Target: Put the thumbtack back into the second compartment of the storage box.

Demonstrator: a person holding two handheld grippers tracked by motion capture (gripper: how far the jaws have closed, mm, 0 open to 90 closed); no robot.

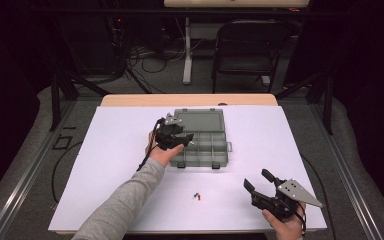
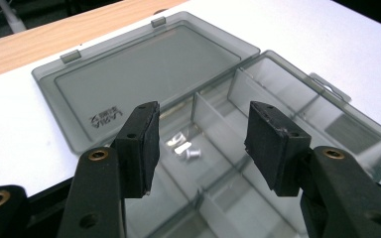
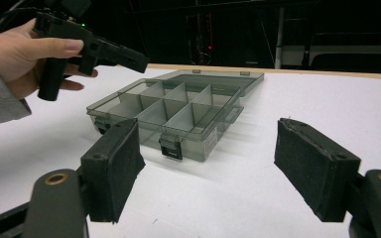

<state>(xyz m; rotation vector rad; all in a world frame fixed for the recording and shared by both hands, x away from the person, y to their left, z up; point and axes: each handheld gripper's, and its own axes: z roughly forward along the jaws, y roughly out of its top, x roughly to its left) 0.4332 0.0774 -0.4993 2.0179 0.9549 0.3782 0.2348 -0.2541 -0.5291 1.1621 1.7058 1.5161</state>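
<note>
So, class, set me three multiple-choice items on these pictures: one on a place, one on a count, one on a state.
1. Where do the small silver parts lie?
A. on the lid
B. in a compartment of the grey translucent plastic organiser box
C. on the white table cover

2. How many small coloured pieces lie loose on the cover?
A. two
B. five
C. none

3. How do the left tongs stand?
A. shut on a part
B. open over the box
C. shut, empty

Answers: 1 B, they sit inside the dividers; 2 A, one red and one blue-green; 3 B, the pads are apart above the compartments.
</note>
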